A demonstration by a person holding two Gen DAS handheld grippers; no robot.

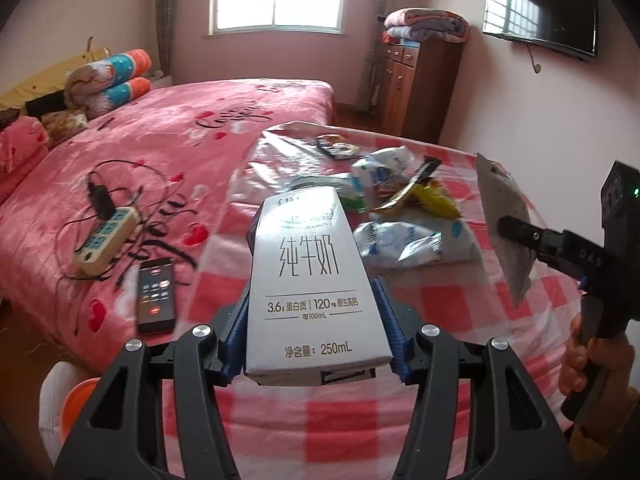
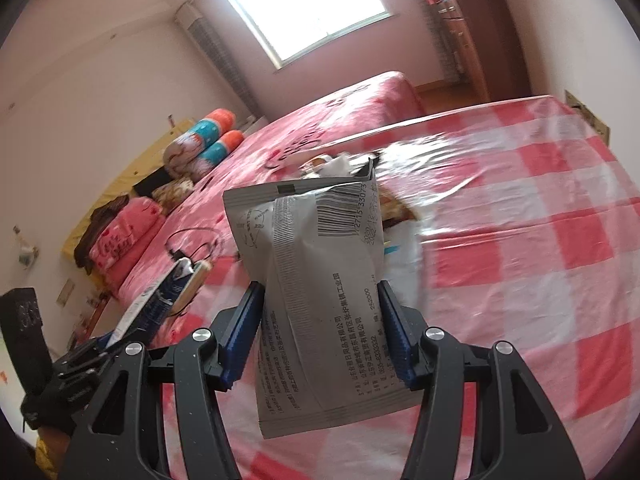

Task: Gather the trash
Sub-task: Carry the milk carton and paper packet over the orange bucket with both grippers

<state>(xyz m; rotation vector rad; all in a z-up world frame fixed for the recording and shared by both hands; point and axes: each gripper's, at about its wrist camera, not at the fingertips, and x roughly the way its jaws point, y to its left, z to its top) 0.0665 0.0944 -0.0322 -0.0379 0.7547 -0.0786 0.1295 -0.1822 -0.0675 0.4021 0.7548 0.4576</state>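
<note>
My left gripper [image 1: 314,332] is shut on a white milk carton [image 1: 310,280], held above the red-checked tablecloth [image 1: 460,304]. My right gripper [image 2: 320,336] is shut on a grey foil packet [image 2: 316,280] with a barcode, lifted off the table. In the left wrist view that packet [image 1: 506,226] hangs at the right, pinched by the right gripper, with a hand [image 1: 580,360] below it. Beyond the carton lies a heap of wrappers [image 1: 400,196]: white-blue pouches, a yellow one, a dark sachet. The left gripper with its carton [image 2: 160,300] shows at the lower left of the right wrist view.
A bed with a pink cover [image 1: 160,152] lies left of the table, with a power strip [image 1: 106,240] and cables, a phone [image 1: 156,296], and rolled quilts [image 1: 108,80]. A wooden cabinet [image 1: 416,88] stands by the far wall; a television [image 1: 544,8] hangs at upper right.
</note>
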